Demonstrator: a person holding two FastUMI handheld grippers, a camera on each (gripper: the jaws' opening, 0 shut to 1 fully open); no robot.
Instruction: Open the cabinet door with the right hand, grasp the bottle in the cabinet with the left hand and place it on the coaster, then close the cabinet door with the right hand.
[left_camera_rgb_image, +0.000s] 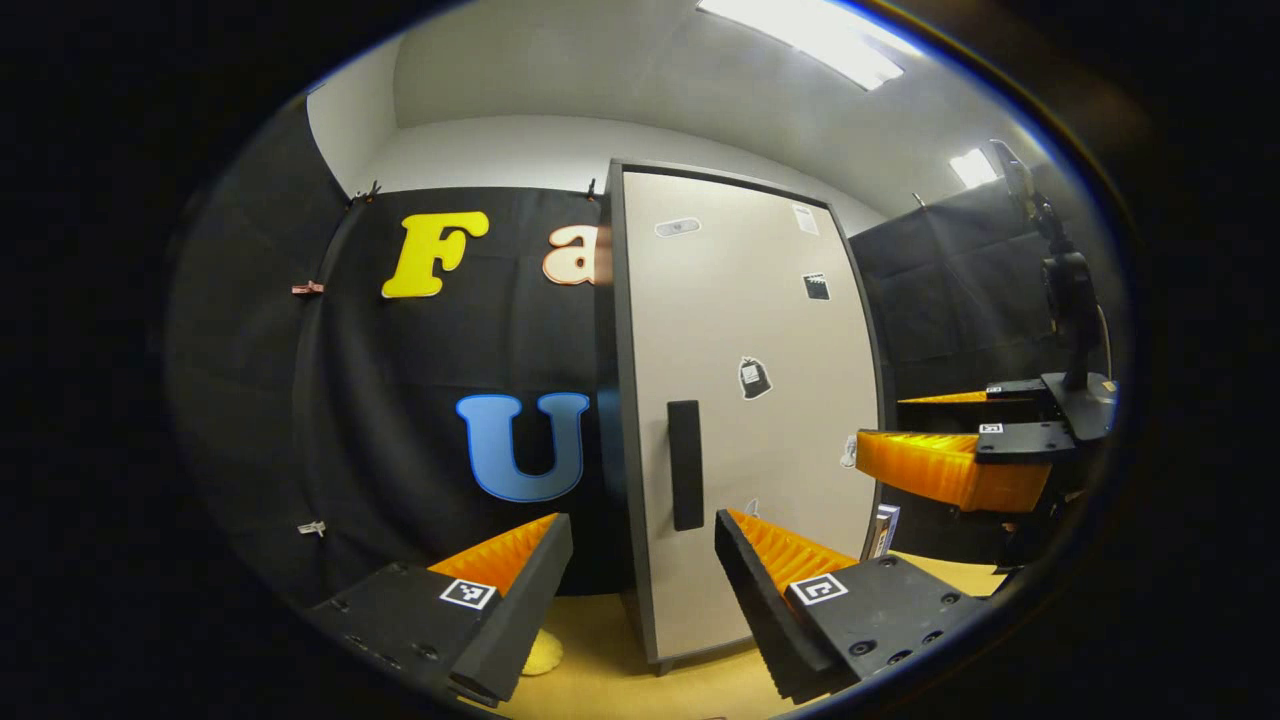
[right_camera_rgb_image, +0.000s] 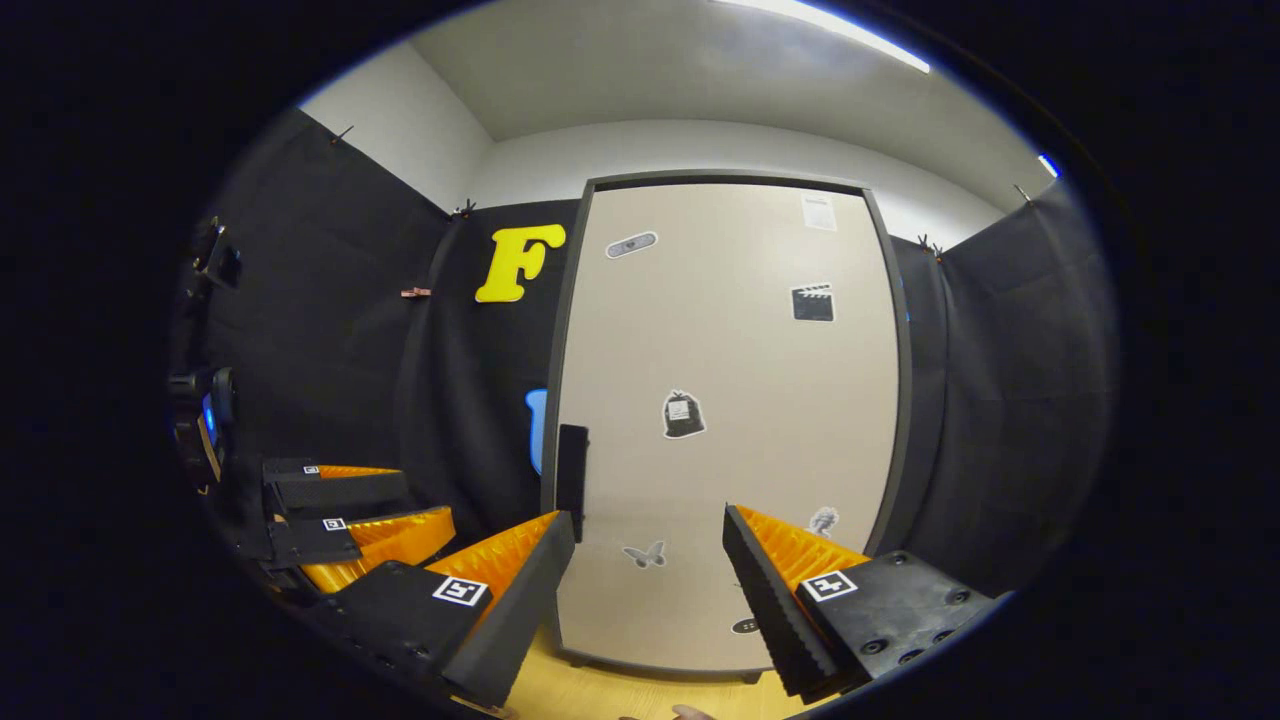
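Both sets of tongs were up and level, facing the cabinet (right_camera_rgb_image: 730, 420) head on, nothing between their fingers. The left tongs (left_camera_rgb_image: 640, 590) stood wide apart, framing the lower part of the cabinet door (left_camera_rgb_image: 745, 400), with the dark vertical handle (left_camera_rgb_image: 685, 465) sitting right in the gap above the fingertips and farther off, not touched. The right tongs (right_camera_rgb_image: 650, 590) were just as wide, squared up to the shut door, and from there the handle (right_camera_rgb_image: 572, 468) lay up and to the left of the left finger, well clear of both. The door was closed flat in its dark frame, small stickers (right_camera_rgb_image: 683, 414) scattered across it, so the bottle inside could not be seen. The left gripper view caught the right tongs (left_camera_rgb_image: 945, 440) out at its right edge, held sideways with their fingers pointing toward the cabinet, a camera mount (left_camera_rgb_image: 1070, 300) rising behind them. It also caught a yellow round thing (left_camera_rgb_image: 545, 655) on the wooden desk (left_camera_rgb_image: 600, 670) beside the cabinet's foot, perhaps the coaster, though I couldn't be sure. The right gripper view answered with the left tongs (right_camera_rgb_image: 380, 510) low at its left edge, fingers stacked one above the other.
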